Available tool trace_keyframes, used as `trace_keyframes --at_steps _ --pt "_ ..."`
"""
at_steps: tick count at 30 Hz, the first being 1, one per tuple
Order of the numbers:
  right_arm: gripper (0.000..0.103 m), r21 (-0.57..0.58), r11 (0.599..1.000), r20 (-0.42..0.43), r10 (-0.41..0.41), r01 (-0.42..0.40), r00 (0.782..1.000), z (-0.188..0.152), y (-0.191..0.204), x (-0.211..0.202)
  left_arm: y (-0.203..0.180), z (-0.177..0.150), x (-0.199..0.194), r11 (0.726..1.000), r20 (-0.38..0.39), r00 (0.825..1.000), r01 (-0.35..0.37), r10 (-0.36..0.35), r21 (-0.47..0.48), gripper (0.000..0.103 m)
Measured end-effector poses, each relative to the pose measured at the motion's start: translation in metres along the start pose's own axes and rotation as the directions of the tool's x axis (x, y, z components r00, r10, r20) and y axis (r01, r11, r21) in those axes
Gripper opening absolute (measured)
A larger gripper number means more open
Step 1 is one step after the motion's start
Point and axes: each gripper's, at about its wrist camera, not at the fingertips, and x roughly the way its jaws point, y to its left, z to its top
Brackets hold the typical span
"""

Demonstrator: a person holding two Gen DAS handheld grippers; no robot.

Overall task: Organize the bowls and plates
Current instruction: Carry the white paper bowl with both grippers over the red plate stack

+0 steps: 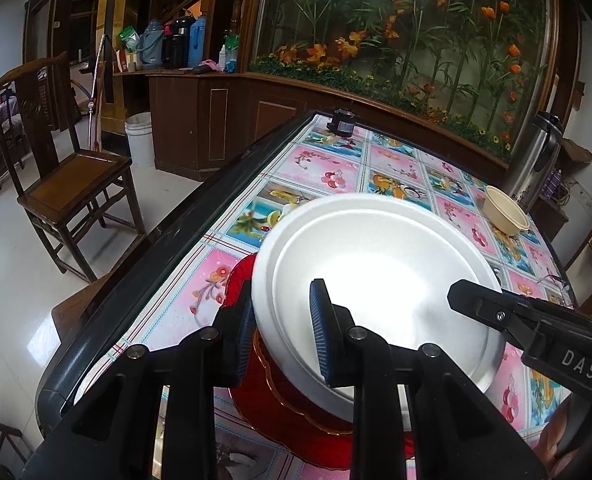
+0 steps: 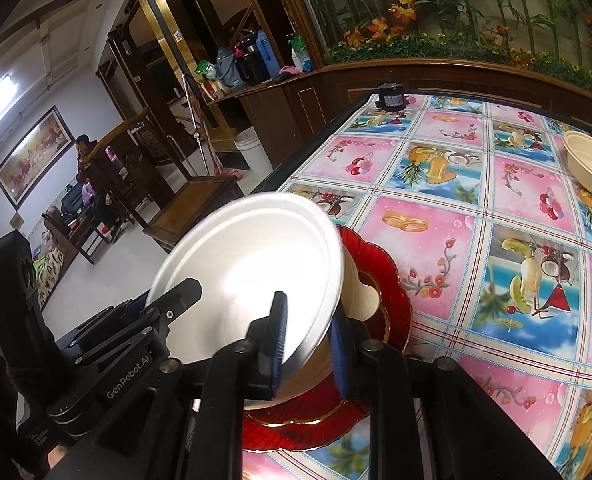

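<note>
A white foam bowl point(image 1: 376, 264) is held tilted above red scalloped plates point(image 1: 296, 428) near the table's left edge. My left gripper point(image 1: 282, 332) is shut on the bowl's near-left rim, one pad inside, one outside. My right gripper point(image 2: 310, 344) is shut on the opposite rim of the white bowl point(image 2: 256, 268); its fingers point(image 1: 480, 304) show in the left wrist view. The red plates point(image 2: 376, 280) lie under the bowl, with a white piece point(image 2: 362, 296) between them, partly hidden. A beige bowl point(image 1: 506, 210) sits at the far right, also in the right wrist view point(image 2: 590, 164).
The table wears a pink and blue fruit-pattern cloth point(image 2: 496, 208) with a dark raised edge point(image 1: 184, 216). A small dark jar point(image 1: 342, 120) stands at the far end, a steel thermos point(image 1: 536, 156) at far right. A wooden chair point(image 1: 68, 176) stands left of the table.
</note>
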Motion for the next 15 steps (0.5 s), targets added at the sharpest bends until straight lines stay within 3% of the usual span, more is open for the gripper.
trace_keyframes --at_steps 15 --pt "0.03 0.009 1.0 0.029 0.007 -0.007 1.0 -0.004 -0.006 -0.013 0.002 0.001 -0.009 1.0 0.025 1.0 -0.01 0.01 -0.01 0.023"
